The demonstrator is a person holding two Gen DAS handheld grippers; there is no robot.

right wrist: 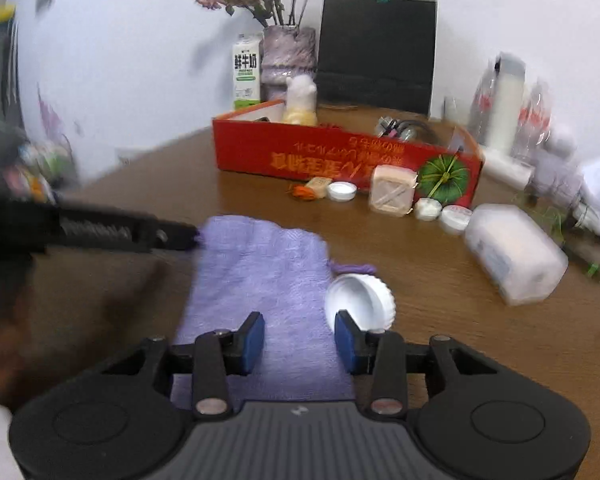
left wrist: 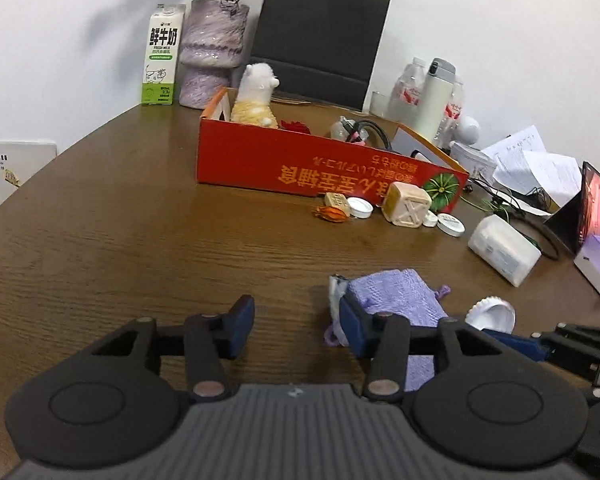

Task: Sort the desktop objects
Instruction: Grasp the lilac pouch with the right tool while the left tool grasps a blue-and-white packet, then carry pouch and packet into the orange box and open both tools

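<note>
- The left gripper [left wrist: 296,326] has its jaws spread, with only bare table [left wrist: 120,240] between them. The purple pouch [left wrist: 396,300] touches its right finger.
- The right gripper [right wrist: 300,338] is spread too, above the pouch's near end, pinching nothing.
- A white lid [right wrist: 360,300] sits by its right finger.
- The red box [left wrist: 300,168] waits far ahead.
- A good grab takes one pouch edge only and misses the lid.

Brown wooden table [left wrist: 120,220], red box [left wrist: 300,168], purple pouch [left wrist: 396,296], white lid [left wrist: 496,314], milk carton [left wrist: 162,56], vase [left wrist: 210,52]
</note>
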